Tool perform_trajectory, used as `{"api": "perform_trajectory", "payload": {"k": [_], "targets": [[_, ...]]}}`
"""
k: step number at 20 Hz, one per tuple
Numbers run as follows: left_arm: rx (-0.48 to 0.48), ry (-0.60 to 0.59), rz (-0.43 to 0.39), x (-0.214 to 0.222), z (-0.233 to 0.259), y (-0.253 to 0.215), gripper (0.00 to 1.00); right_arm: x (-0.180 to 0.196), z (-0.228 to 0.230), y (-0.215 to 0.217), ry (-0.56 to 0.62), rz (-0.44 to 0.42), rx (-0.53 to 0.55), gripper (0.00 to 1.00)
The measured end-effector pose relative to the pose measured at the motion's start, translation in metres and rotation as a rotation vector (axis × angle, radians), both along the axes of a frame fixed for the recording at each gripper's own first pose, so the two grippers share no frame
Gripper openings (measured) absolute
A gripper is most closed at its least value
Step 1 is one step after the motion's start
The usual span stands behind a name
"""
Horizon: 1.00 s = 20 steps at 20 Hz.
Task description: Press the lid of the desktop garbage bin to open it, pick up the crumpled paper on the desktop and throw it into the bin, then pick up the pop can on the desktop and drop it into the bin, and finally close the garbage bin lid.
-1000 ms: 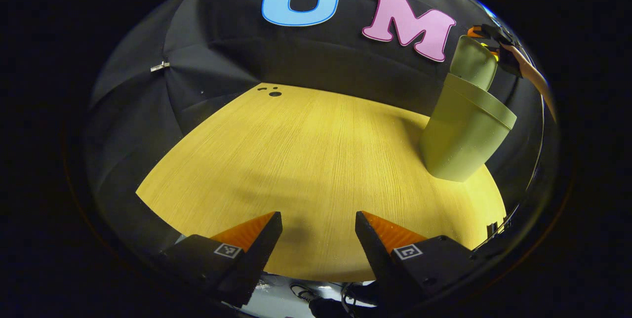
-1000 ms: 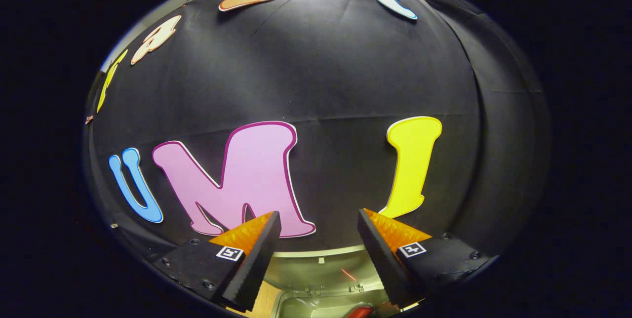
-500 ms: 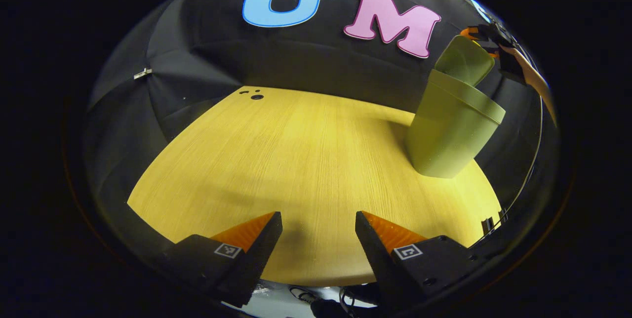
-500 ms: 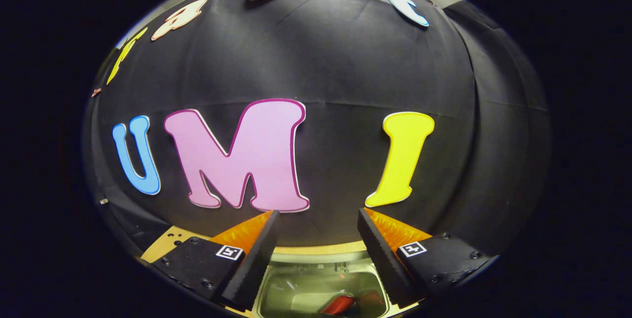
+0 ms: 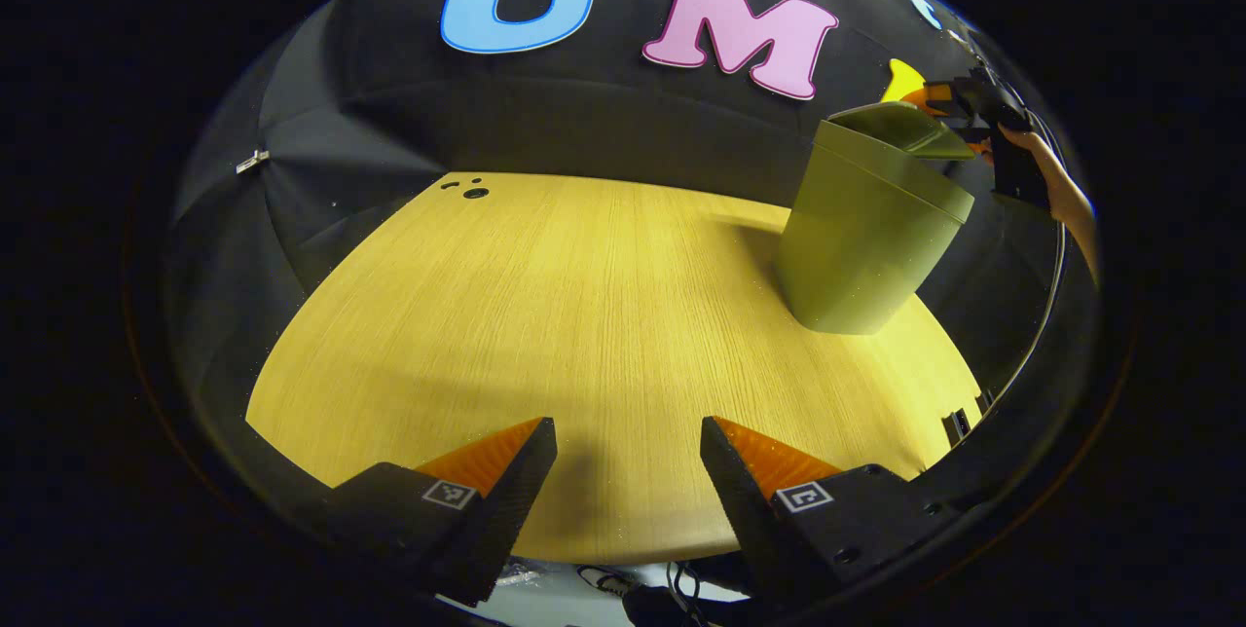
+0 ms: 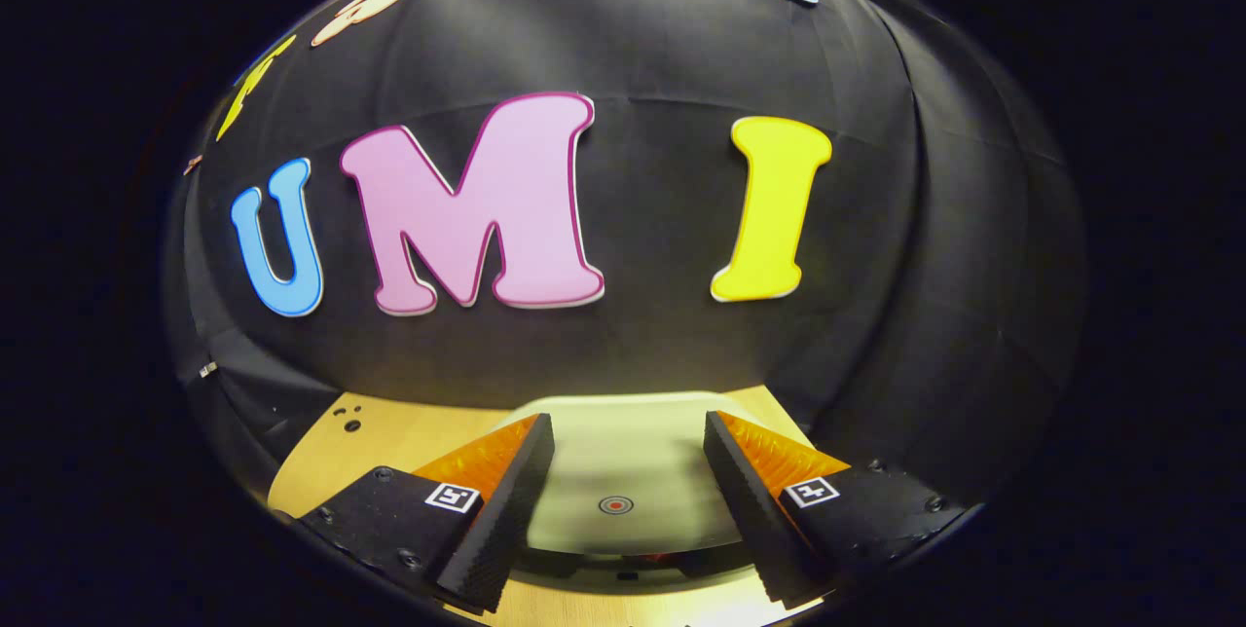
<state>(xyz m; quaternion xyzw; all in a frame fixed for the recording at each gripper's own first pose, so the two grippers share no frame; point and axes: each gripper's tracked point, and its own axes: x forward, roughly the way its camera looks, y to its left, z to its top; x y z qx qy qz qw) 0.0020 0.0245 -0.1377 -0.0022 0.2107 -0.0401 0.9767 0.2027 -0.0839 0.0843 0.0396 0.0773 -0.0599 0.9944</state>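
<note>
— One item left on your list, by my count: the lid (image 6: 623, 471). Where does it stand?

— Lowered most of the way over the bin (image 5: 861, 238), a dark gap showing at its front edge. Bin stands on the table (image 5: 584, 315), far right side.

— Your tongs?

— Right tongs (image 6: 628, 486): spread, empty, poised over the lid's marked centre; contact cannot be told. Left tongs (image 5: 628, 481): spread, empty, above the table's near edge.

— Paper and can?

— Neither lies on the table, so you have likely binned both. Remaining: press the lid fully shut.
</note>
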Motion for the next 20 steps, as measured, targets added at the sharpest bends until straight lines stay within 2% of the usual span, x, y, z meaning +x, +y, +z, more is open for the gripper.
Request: {"api": "perform_trajectory", "payload": {"k": [8,20], "targets": [[-0.027,0.012,-0.036,0.001,0.003,-0.016,0.96,-0.017,-0.036,0.005,0.037,-0.014,0.001,0.98],[-0.052,-0.034,-0.07,0.002,0.028,-0.038,0.96,-0.026,-0.042,0.01,-0.014,0.039,-0.017,0.99]]}}
